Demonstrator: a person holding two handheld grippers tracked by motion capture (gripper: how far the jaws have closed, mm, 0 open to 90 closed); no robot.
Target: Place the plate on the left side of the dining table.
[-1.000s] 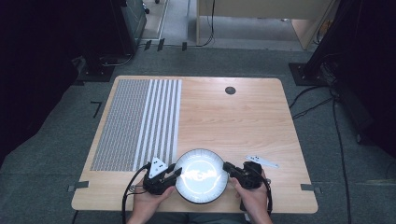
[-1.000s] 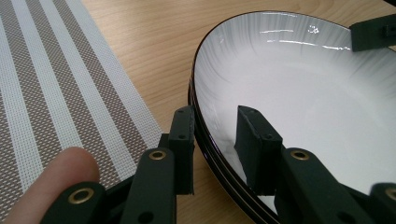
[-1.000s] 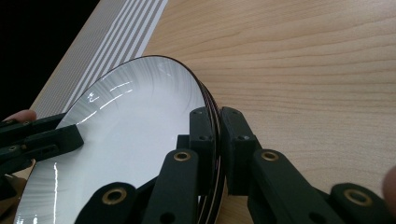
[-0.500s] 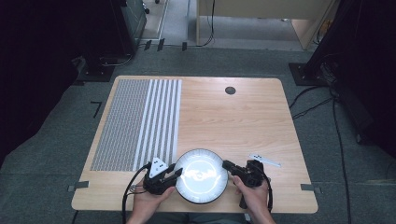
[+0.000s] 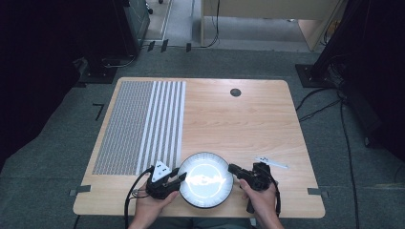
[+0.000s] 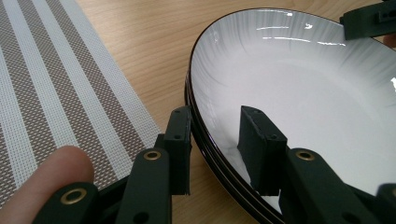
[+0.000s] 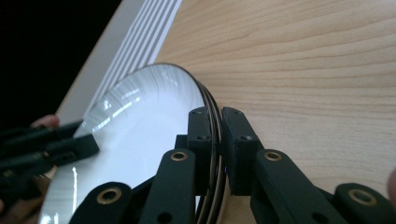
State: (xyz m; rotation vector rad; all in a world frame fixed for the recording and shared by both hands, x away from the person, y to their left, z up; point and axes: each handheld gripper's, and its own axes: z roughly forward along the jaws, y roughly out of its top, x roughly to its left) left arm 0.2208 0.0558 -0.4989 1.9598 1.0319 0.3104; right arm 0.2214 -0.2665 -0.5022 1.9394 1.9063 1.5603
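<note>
Down near the front edge of the desk [image 5: 248, 124] sat a round white plate [image 5: 205, 179] with a thin dark rim. At about 9 o'clock from the plate lay a striped mat [image 5: 138, 126], grey and white, reaching toward the far side of the desk.

Next came the left gripper [image 5: 173, 182], held in a hand at the plate's 9 o'clock edge. In the left gripper view its jaws stood apart, one outside the rim and one inside over the white part, with a gap on each side, so they were not squeezing the plate [image 6: 299, 93] yet. A fingertip [image 6: 44, 175] showed beside that gripper [image 6: 217, 144].

After that, at the plate's 3 o'clock edge, was the right gripper [image 5: 235, 169]. In the right gripper view its jaws were pressed tight on the rim of the plate [image 7: 140, 135], one on each side.

Past it, at 2 o'clock from the plate, a small white strip [image 5: 272, 162] lay on the desk. Far off at 12 o'clock was a dark round hole [image 5: 235, 92].
</note>
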